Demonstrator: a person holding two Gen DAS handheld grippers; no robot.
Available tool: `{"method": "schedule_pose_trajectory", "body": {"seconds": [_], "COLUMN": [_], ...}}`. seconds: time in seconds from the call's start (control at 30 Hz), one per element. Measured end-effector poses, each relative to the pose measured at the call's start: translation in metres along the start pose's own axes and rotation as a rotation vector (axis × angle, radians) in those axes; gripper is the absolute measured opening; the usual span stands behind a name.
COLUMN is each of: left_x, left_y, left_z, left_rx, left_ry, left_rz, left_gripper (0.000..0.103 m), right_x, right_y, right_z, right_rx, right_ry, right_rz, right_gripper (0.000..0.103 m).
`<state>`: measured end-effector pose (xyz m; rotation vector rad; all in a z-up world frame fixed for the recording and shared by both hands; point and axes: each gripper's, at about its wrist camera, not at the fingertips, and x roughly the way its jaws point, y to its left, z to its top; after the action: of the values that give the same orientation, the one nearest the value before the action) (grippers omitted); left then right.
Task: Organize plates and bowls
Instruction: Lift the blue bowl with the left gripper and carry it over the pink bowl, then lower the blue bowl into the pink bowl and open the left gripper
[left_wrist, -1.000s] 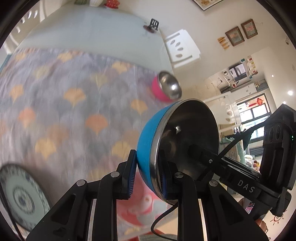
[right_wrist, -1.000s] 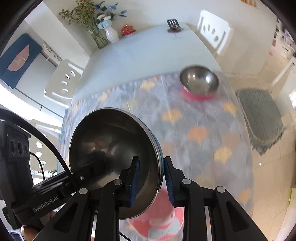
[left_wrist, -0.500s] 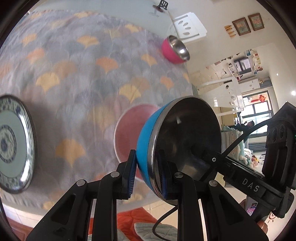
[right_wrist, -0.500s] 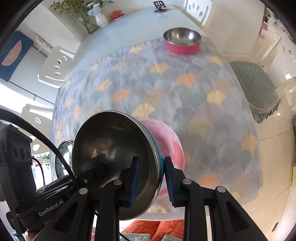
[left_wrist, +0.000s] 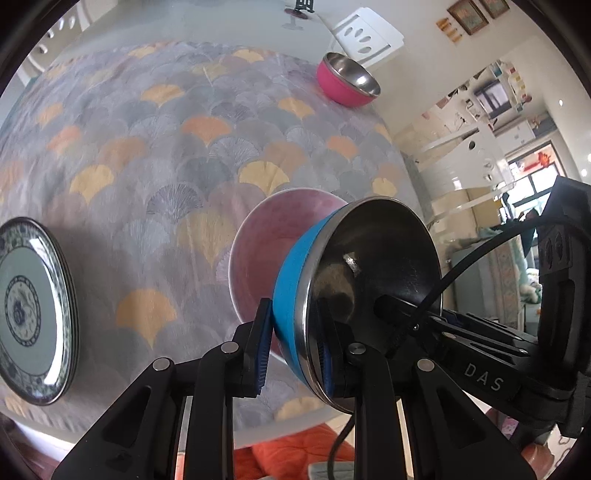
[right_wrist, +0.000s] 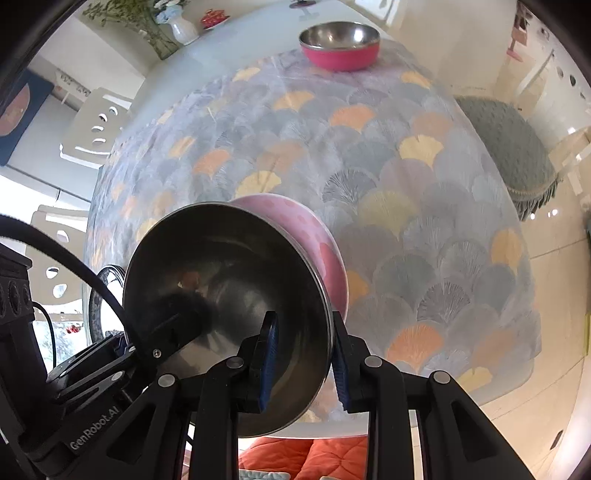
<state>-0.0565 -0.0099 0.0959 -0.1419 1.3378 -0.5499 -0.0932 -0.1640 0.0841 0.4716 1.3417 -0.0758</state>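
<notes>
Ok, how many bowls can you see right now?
3. A blue steel bowl is held by its rim between both grippers; a pink bowl sits on the tablecloth just beyond it; a red steel bowl stands at the far edge. Others may be hidden.

Left tool clamps blue bowl rim, tilted over pink bowl; patterned plate far left.

Both tools are black plastic: the left tool and right tool have blue ribbed pads, silver screws, black cables, white "DAS" and "GenRobot.AI" lettering.
</notes>
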Motion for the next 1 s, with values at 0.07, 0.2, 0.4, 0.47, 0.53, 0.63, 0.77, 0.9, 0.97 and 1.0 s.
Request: {"method": "schedule_pose_trajectory", "body": {"seconds": [0.07,0.2,0.4,0.47,0.53,0.63,0.77,0.9,0.97,1.0], "left_x": [0.003,0.007,0.009,0.005,0.003,0.005,0.01,0.007,0.006,0.007], "left_y": [-0.001,-0.001,0.0,0.003,0.009,0.017,0.021,0.019,0.016,0.015], "left_z": [0.001,0.008,0.017,0.019,0.02,0.021,0.023,0.034,0.044,0.05], "left_rx": [0.013,0.034,0.088,0.098,0.097,0.081,0.072,0.081,0.09,0.094], "left_ry": [0.001,-0.004,-0.047,-0.063,-0.069,-0.055,-0.031,-0.041,-0.049,-0.048], "left_rz": [0.006,0.03,0.113,0.135,0.128,0.118,0.089,0.067,0.068,0.066], "left_gripper": [0.019,0.019,0.021,0.024,0.025,0.025,0.025,0.025,0.025,0.025], "right_x": [0.001,0.002,0.008,0.008,0.007,0.01,0.011,0.001,-0.003,-0.005], "right_y": [-0.002,-0.002,0.0,-0.001,0.001,0.004,0.004,0.0,-0.004,-0.006], "right_z": [0.0,0.0,0.003,0.004,0.005,0.007,0.008,0.014,0.021,0.028], "right_rx": [0.002,-0.002,-0.016,-0.016,-0.03,-0.052,-0.076,-0.088,-0.082,-0.071], "right_ry": [0.001,0.004,0.012,0.009,0.002,0.014,0.025,0.01,0.009,0.007], "right_rz": [0.0,0.004,0.011,0.015,0.01,0.002,0.006,0.029,0.045,0.055], "right_gripper": [0.027,0.027,0.027,0.026,0.026,0.026,0.026,0.026,0.026,0.026]}}
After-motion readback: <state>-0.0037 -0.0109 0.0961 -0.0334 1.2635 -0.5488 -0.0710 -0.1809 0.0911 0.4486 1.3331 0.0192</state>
